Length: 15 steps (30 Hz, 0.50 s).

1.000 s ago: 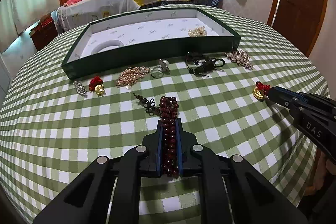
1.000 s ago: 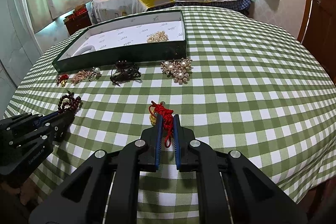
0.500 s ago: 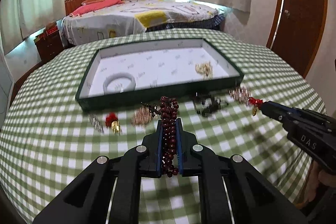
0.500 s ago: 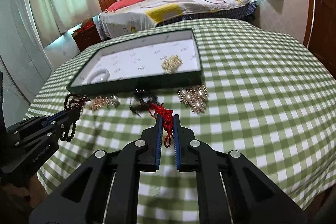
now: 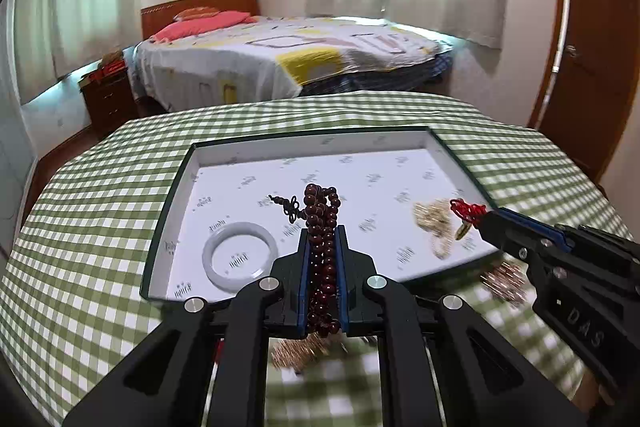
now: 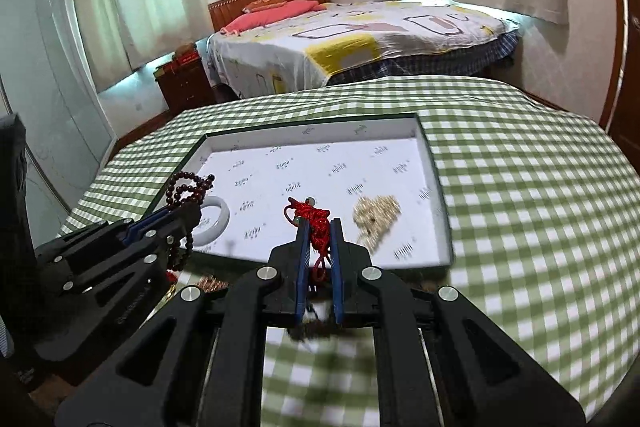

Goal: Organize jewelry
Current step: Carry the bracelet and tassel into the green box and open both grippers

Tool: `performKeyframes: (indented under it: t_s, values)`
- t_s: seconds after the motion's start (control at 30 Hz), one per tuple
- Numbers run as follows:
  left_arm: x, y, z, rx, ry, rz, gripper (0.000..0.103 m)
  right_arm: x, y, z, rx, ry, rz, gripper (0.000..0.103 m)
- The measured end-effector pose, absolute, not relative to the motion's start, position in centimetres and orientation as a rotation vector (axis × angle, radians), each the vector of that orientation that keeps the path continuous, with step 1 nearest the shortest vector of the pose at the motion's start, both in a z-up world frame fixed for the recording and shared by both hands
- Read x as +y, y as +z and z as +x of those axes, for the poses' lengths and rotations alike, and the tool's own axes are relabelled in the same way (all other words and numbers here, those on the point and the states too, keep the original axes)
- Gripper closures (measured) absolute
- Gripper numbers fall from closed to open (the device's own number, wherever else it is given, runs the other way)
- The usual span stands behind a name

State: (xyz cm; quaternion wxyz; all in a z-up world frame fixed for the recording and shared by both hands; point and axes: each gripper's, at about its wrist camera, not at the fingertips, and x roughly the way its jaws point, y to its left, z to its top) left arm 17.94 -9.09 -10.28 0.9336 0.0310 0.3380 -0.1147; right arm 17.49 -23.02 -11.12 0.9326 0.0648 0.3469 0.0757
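dark red wooden bead string [image 5: 321, 247] being clamped by left gripper [image 5: 322, 233] over green-rimmed white tray [image 5: 460, 163] | red knotted-cord charm [image 6: 316, 227] being clamped by right gripper [image 6: 319, 227] above tray

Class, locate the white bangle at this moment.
The white bangle lies inside the green tray, in its near-left corner in both wrist views, left of the dark bead bracelet held in the left gripper.

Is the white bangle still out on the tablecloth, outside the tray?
No, the white bangle lies inside the green tray, on its white floor near the front left corner.
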Motion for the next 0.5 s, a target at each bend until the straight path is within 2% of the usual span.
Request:
performKeyframes:
  t_s: [0.5]
  values:
    - [-9.1,-14.4,22.6,0.812,-0.241,0.034,0.091,-21.3,-15.3,22.7,0.822,0.174,0.088,0.093]
